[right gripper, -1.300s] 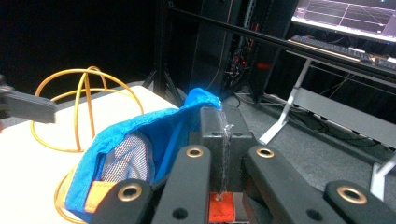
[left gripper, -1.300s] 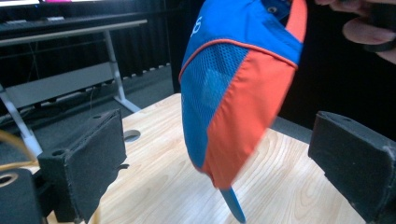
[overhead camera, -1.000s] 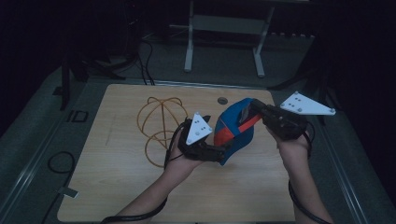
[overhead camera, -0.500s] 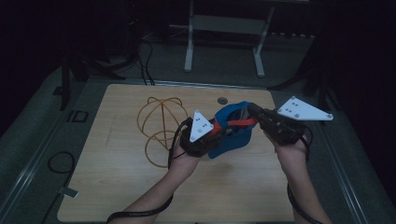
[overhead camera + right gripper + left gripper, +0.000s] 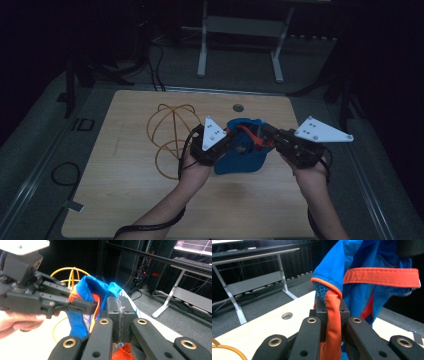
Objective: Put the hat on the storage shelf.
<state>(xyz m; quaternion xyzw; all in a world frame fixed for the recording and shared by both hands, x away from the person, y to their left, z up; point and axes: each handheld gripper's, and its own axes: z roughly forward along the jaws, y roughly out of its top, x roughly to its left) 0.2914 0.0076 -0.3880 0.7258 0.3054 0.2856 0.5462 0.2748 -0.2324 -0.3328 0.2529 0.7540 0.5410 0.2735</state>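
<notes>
i am holding a blue fabric garment with orange trim and an orange strap up between both grippers, just off the light wooden table and right beside the coil of yellow-orange cord. the left gripper has just been closing, and now its jaws are pinching a fold of the orange trim; in the left gripper view that hem is running straight down between the black pads. the right gripper is clamped too: in the right gripper view its jaws are together on a thin edge of the garment, with more orange fabric showing below them, though i cannot tell exactly which part of the cloth it is gripping.

so i am judging the two-handed pick-up as done: both sides are secured and the garment is hanging bunched between them, on the side of the cord away from the table's left edge. what i am still facing is whatever shaping follows, spreading, folding or laying it flat near the cord; none of that is looking started, since the cloth is still crumpled.
</notes>
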